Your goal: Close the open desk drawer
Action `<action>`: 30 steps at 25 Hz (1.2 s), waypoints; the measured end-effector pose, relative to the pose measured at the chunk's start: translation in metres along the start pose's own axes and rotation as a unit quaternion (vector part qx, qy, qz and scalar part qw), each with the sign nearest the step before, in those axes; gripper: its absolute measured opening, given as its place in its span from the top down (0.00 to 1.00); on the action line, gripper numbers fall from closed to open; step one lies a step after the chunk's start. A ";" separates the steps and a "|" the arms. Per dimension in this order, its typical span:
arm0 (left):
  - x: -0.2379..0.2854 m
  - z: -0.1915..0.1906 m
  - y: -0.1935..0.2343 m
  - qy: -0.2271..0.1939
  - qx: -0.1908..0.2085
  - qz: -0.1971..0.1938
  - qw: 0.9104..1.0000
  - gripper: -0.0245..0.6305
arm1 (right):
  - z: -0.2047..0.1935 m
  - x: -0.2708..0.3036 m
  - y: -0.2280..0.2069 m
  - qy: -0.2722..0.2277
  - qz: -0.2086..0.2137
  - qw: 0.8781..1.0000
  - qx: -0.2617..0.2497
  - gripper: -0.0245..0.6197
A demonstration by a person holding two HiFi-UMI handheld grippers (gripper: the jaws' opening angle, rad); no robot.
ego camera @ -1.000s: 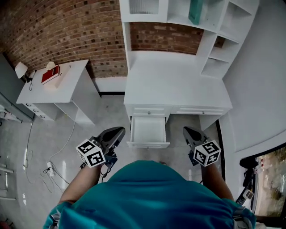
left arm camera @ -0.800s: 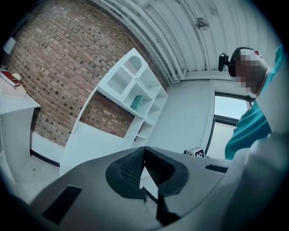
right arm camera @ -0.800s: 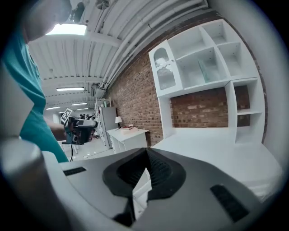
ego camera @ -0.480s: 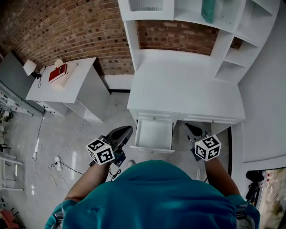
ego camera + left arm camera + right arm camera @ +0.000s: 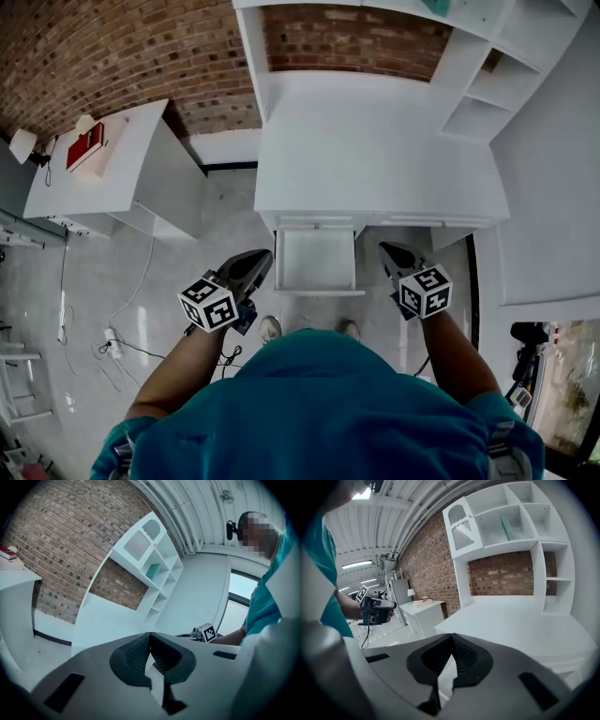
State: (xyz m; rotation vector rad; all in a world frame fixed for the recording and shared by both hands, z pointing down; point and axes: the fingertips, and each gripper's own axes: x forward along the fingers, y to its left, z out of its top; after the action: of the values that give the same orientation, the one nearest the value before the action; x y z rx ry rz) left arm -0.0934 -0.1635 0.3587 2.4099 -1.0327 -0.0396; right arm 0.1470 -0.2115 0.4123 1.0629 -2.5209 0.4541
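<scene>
We find the white open desk drawer (image 5: 316, 262) still pulled out from under the white desk (image 5: 375, 159), no further in than half a second ago. Our left gripper (image 5: 261, 259) and right gripper (image 5: 385, 251) now stand closer on either side of it. Both pairs of jaws are pressed together on nothing, and our shoes (image 5: 270, 328) have come into sight.

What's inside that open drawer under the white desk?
Nothing shows inside the drawer, only its bare white bottom. Its back end is tucked under the desk top, so that part is hidden.
</scene>
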 end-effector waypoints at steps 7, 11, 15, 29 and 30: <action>0.013 -0.064 0.033 0.040 -0.026 0.023 0.999 0.94 | -0.075 0.037 -0.020 0.055 -0.016 0.998 0.023 0.93; 0.018 -0.114 0.053 0.071 -0.039 0.035 0.996 0.94 | -0.131 0.059 -0.028 0.093 -0.026 0.995 0.036 0.93; 0.016 -0.171 0.071 0.113 -0.059 0.046 0.991 0.94 | -0.195 0.076 -0.021 0.137 -0.029 0.988 0.059 0.93; 0.017 -0.317 0.131 0.221 -0.089 0.063 0.969 0.94 | -0.381 0.119 0.015 0.261 -0.036 0.955 0.135 0.93; 0.016 -0.326 0.135 0.228 -0.091 0.065 0.967 0.94 | -0.390 0.121 0.019 0.267 -0.034 0.953 0.138 0.93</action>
State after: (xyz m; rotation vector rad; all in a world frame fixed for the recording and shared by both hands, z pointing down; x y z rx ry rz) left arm -0.1001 -0.1073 0.7074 2.0431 -0.9183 0.4279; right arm 0.1351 -0.1073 0.8078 0.9564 -1.9719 0.9547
